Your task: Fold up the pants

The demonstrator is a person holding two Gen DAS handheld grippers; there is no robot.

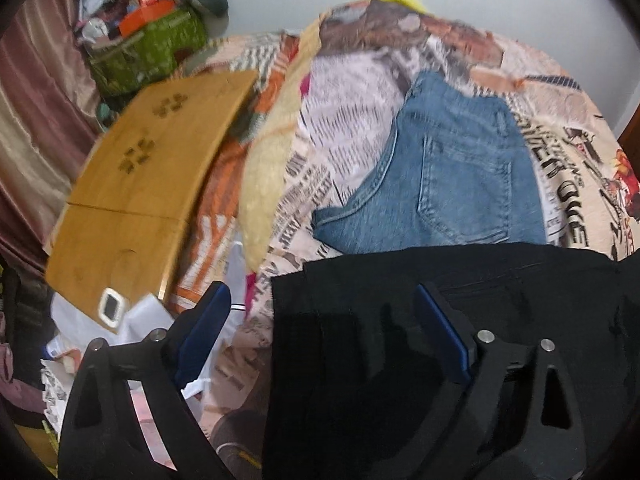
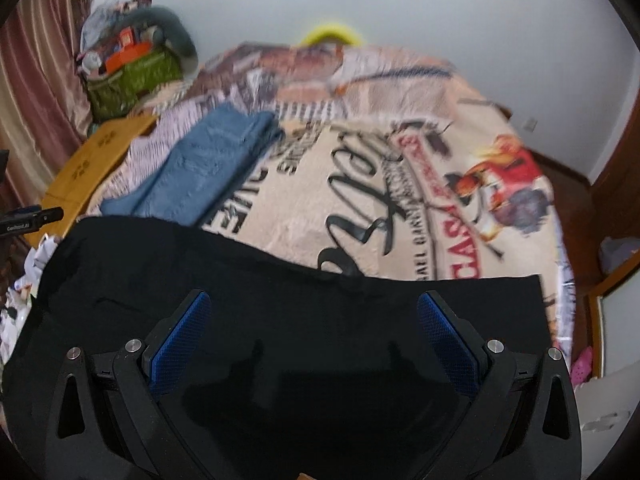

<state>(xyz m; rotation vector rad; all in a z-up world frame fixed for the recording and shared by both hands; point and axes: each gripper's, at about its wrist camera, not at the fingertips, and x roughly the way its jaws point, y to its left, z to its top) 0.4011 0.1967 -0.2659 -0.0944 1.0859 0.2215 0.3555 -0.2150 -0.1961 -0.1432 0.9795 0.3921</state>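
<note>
Black pants [image 1: 480,280] [image 2: 280,264] lie spread flat on the near part of a bed covered by a newspaper-print blanket [image 1: 348,120] [image 2: 400,200]. Beyond them lies a folded pair of blue jeans [image 1: 452,176] [image 2: 208,168]. My left gripper [image 1: 322,290] hovers open over the left edge of the black pants; one blue pad is over the cloth, the other beside it over the bedding. Over the middle of the same pants my right gripper [image 2: 315,296] is open, with nothing pinched between its pads.
A wooden board [image 1: 148,168] rests on the bed's left side, with a white device [image 1: 112,307] near its front corner. A green basket [image 1: 148,48] [image 2: 128,80] full of clutter stands at the back left by a curtain [image 1: 32,100]. Wooden floor [image 2: 568,184] lies right of the bed.
</note>
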